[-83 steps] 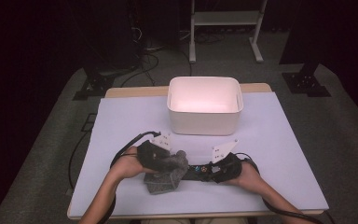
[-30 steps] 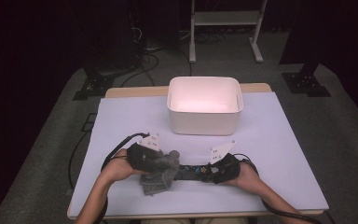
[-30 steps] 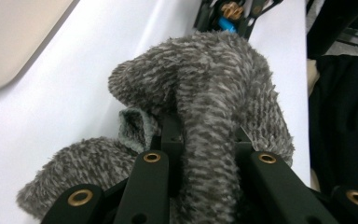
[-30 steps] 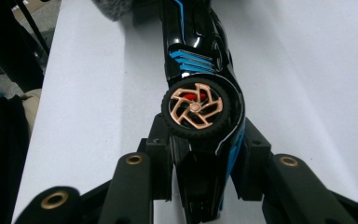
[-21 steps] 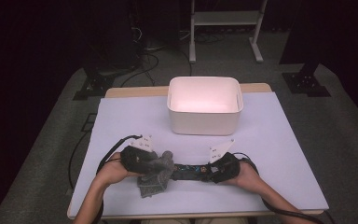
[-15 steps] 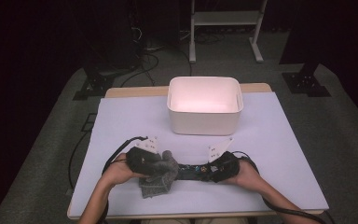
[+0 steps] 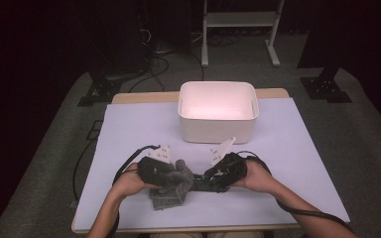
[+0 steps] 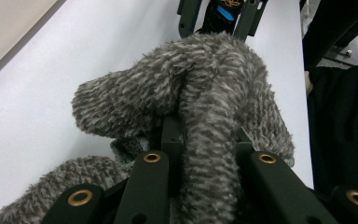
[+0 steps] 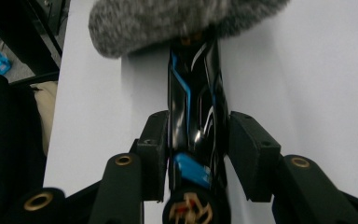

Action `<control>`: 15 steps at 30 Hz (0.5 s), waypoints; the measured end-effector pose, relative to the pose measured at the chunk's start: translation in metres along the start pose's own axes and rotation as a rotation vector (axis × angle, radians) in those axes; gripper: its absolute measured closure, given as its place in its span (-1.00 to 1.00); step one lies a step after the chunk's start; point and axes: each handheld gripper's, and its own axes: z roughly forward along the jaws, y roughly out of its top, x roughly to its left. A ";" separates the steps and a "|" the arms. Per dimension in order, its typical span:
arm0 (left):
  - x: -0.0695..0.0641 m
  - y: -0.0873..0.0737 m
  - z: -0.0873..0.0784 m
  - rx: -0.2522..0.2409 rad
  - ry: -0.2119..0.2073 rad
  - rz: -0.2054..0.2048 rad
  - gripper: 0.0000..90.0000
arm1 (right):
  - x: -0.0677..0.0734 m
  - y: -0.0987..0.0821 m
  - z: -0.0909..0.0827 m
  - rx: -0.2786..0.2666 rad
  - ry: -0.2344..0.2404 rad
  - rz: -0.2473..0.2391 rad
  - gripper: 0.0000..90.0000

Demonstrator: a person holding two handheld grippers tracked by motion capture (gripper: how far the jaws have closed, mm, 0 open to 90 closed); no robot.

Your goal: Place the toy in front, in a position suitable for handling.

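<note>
A grey fuzzy cloth (image 7: 171, 187) lies bunched at the table's front, left of centre. My left gripper (image 7: 164, 174) is shut on a fold of it; in the left gripper view the fuzzy cloth (image 8: 205, 93) bulges up between the jaws of the left gripper (image 8: 205, 142). My right gripper (image 7: 213, 177) is shut on a slim black and blue object (image 7: 202, 184) that points left. In the right gripper view that object (image 9: 193, 102) runs out from the right gripper (image 9: 200, 140), and its far end is hidden under the cloth (image 9: 168, 18). The two grippers face each other, close together.
A white bin (image 7: 217, 111) stands behind the grippers at the table's middle. The pale table cover (image 7: 129, 129) reaches out to both sides. Black cables (image 7: 129, 158) trail from the grippers. The front table edge lies just under the forearms.
My left hand has slid a little left and toward the front edge with the cloth. The right gripper has barely moved, still holding the black and blue object.
</note>
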 end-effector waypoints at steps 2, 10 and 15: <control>0.000 0.000 0.000 -0.002 0.000 0.000 0.68 | 0.000 0.011 0.004 0.045 0.002 -0.023 0.27; 0.000 -0.002 0.000 -0.015 0.001 0.000 0.68 | -0.003 0.032 0.015 0.124 0.015 -0.059 0.26; 0.000 -0.004 0.000 -0.026 -0.002 -0.002 0.68 | -0.005 0.031 0.015 0.124 0.027 -0.038 0.20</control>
